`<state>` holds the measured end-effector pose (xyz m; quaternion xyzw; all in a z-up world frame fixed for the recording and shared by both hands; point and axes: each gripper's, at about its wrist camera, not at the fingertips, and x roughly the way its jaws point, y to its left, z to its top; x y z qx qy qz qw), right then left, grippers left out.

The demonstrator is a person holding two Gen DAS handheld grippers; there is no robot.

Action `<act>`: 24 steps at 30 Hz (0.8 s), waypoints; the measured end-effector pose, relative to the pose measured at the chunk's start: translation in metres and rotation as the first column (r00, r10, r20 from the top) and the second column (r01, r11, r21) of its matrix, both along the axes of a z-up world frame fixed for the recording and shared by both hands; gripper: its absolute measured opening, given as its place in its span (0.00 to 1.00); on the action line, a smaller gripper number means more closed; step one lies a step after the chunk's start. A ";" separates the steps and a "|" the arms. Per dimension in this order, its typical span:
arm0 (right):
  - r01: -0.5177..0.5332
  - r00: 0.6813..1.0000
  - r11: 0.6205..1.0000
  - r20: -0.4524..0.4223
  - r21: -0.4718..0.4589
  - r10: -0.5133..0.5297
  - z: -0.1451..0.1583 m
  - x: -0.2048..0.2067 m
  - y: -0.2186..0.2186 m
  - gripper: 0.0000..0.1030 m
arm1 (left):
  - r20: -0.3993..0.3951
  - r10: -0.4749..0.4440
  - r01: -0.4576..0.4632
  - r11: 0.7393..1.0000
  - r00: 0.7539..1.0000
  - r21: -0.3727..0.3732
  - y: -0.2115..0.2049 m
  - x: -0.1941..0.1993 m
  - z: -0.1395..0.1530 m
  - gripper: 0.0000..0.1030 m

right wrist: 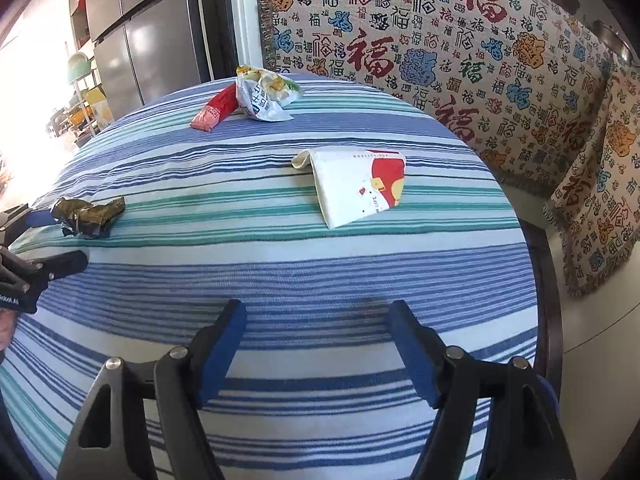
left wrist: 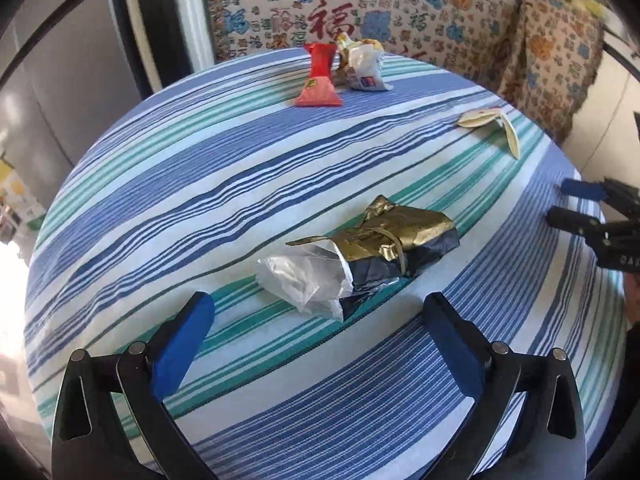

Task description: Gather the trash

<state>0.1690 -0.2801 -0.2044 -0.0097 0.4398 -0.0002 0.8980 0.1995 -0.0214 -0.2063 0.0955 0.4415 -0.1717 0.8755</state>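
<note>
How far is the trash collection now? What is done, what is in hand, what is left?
Nothing looks collected. Both the left gripper and right gripper are open and empty. Left on the striped table: the gold-and-black wrapper just ahead of the left gripper, the flattened paper cup, the red packet and the crumpled snack bag.

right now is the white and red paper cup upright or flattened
Flattened: the paper cup lies squashed flat on the striped tablecloth, one side facing up.

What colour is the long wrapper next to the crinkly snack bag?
The long wrapper is red, fading to pink at one end. It shows best in the left wrist view.
</note>
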 end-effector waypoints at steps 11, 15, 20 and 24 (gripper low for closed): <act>0.094 0.995 0.996 -0.031 0.010 -0.094 -0.002 0.056 -0.001 0.79 | 0.085 -0.173 0.163 0.980 0.981 0.117 -0.030 0.006 0.007 1.00; 0.204 0.979 0.979 -0.014 0.006 -0.204 -0.003 0.060 -0.026 0.74 | 0.097 -0.242 0.228 0.965 0.966 0.132 -0.044 -0.003 0.008 0.99; 0.250 0.968 0.968 -0.025 -0.013 -0.251 -0.001 0.043 -0.058 0.67 | -0.017 -0.342 0.343 0.939 0.939 0.029 -0.042 -0.023 0.008 0.98; 0.231 0.972 0.973 -0.048 -0.003 -0.231 0.000 0.033 -0.062 0.70 | -0.005 -0.379 0.378 0.924 0.926 0.059 -0.046 -0.035 0.011 0.98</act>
